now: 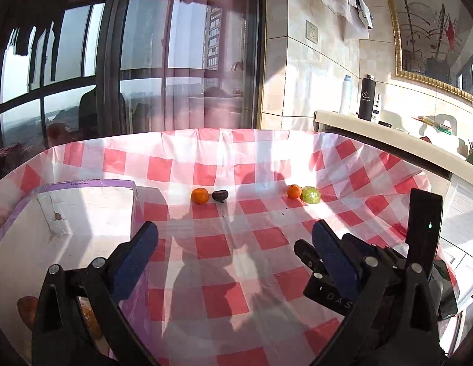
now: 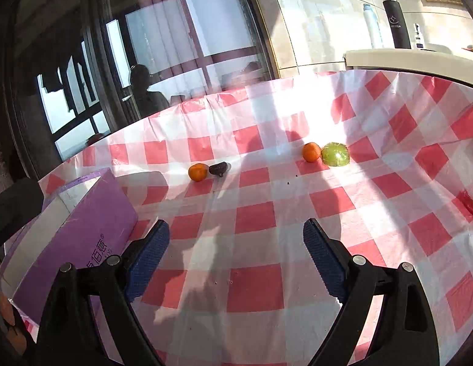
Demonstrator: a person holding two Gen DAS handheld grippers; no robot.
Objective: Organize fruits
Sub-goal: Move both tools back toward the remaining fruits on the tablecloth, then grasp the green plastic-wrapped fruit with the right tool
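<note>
Both tongs, left (image 1: 234,241) and right (image 2: 236,239), gape empty over sunlit checkered tablecloth (image 2: 254,286) beside windows (image 1: 68,61).

Both your grippers hang open and empty, side by side.

Your left gripper (image 1: 234,239) has its jaws spread wide, the blue ribbed pads (image 1: 135,259) facing each other across a broad gap with nothing between them. Your right gripper (image 2: 236,236) is likewise spread wide, its blue pads (image 2: 148,262) well apart and gripping nothing. From the left wrist camera you can see the right gripper's black body (image 1: 370,274) just beside your left gripper's right finger, close enough that they overlap in view; whether they touch cannot be told. Both point forward and slightly downward, held at roughly the same height.
</note>
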